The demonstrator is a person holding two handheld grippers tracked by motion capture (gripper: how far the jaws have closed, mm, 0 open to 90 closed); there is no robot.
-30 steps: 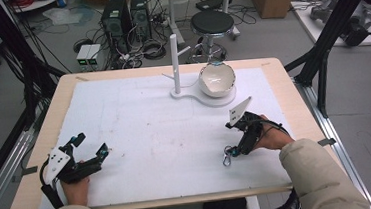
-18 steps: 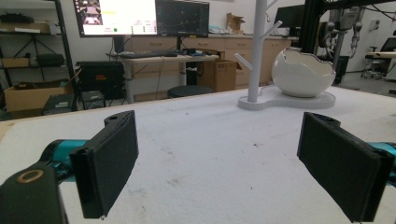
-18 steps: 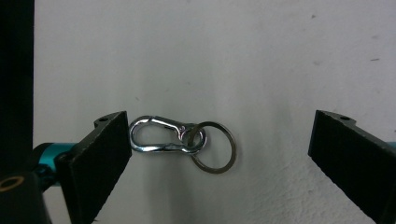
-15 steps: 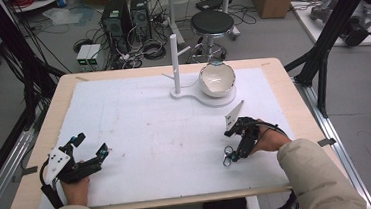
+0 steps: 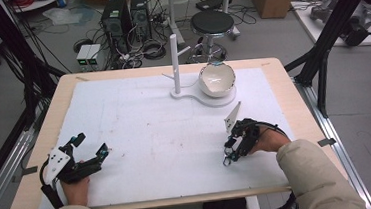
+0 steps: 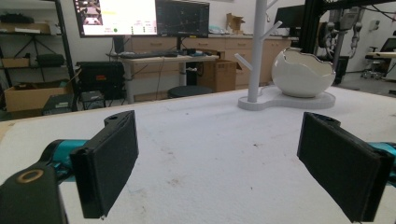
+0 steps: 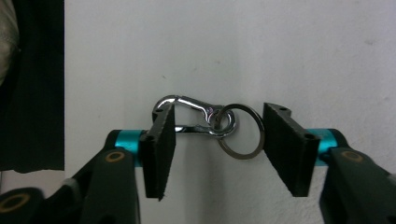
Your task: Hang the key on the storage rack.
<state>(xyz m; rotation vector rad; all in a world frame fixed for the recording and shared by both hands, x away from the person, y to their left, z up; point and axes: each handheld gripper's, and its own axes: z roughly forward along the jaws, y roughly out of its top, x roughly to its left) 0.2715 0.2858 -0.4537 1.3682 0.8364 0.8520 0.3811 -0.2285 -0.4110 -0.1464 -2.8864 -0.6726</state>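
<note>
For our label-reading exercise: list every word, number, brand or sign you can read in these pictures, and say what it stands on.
No text can be read anywhere.
Left monitor: rows of text and coloured marks, too small and blurred to read.
Right monitor: dark screen with faint lines, unreadable.
Cardboard boxes, keyring clip and bowl: no lettering seen.

Right gripper (image 7: 215, 140) over a metal snap hook (image 7: 187, 116) and key ring (image 7: 243, 133).

The snap hook lies flat on the white table cover (image 7: 280, 46), linked through its eye to the key ring. The jaws have just been closing, with both items between them. The left pad (image 7: 159, 149) overlaps the hook's rounded end. The right pad (image 7: 285, 144) stands just beside the ring's outer edge; contact there cannot be confirmed. A dark strip (image 7: 32, 84) runs down the left border.
</note>
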